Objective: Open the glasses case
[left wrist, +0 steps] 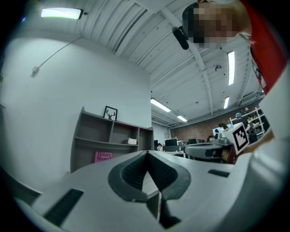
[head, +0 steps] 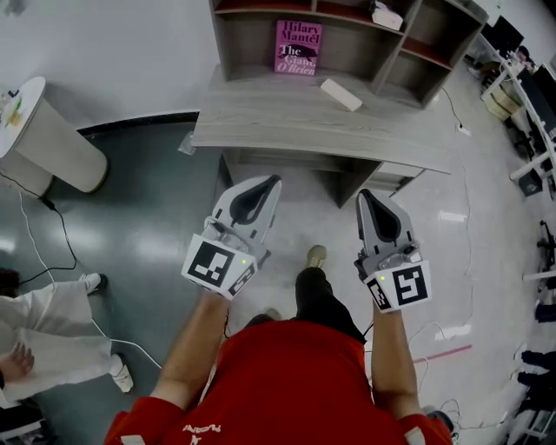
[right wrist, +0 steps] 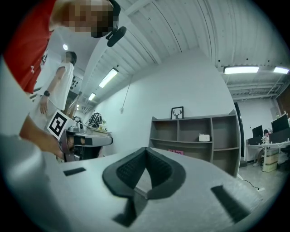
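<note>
- My left gripper [head: 271, 181] and right gripper [head: 366, 195] each have their fingers pressed together on nothing, and both are short of the desk [head: 261, 122]. If I reach in like this I can only shove, so I must spread them first.
- The glasses case [head: 340, 94] lies toward the back of the desk top, just right of the pink book [head: 298, 47] and well apart from both grippers. It looks smooth and light, so I judge that a one-sided push would slide it against the shelves at the desk's back, or off the desk.
- Opening it probably needs one gripper to pin the base while the other lifts the lid. A pinch across both halves would only clamp it shut.
- A second white thing [head: 387, 16] sits in the shelves above the desk, and I could go for the wrong one.
- A cable [head: 463, 130] trails on the floor off the desk's right end and could catch my foot.
</note>
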The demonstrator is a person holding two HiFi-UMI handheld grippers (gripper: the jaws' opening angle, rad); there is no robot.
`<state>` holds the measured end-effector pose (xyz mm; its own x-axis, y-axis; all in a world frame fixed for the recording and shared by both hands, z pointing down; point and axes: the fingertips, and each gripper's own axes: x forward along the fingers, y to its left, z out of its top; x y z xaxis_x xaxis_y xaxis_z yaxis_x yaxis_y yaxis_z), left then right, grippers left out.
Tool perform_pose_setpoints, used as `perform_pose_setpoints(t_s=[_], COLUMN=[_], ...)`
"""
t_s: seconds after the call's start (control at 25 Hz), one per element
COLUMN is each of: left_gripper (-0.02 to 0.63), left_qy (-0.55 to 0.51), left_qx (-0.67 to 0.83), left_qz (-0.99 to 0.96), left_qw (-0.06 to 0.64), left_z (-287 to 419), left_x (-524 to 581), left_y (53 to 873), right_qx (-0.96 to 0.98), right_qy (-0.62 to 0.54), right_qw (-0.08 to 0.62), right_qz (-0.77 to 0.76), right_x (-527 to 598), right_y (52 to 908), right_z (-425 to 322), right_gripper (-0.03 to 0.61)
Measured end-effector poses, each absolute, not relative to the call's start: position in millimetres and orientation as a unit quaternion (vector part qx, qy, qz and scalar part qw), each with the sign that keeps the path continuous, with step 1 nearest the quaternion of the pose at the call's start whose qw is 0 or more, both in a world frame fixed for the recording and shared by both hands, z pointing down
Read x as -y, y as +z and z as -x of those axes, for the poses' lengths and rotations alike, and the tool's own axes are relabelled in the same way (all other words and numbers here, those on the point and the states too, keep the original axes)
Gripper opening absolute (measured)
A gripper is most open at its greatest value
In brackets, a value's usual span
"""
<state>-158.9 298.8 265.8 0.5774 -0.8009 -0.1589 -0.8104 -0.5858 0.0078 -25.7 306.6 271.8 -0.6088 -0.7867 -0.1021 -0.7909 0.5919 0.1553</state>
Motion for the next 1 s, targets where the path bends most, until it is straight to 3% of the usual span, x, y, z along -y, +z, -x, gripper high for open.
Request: perform_pose_setpoints(t_s=[1.0], left_gripper=[0.009], left_qy=[-0.005], left_qx=[-0.503], left_qz=[0.864], left_qw=[0.030], left_z=[71], left_x=[5], left_y=[304], right_qx=[-0.913], right_qy=[0.073], right_qw=[-0.014], right_qz=[0.400], right_x=[3], right_y=[318], right_z=[-72], right_gripper=[0.005])
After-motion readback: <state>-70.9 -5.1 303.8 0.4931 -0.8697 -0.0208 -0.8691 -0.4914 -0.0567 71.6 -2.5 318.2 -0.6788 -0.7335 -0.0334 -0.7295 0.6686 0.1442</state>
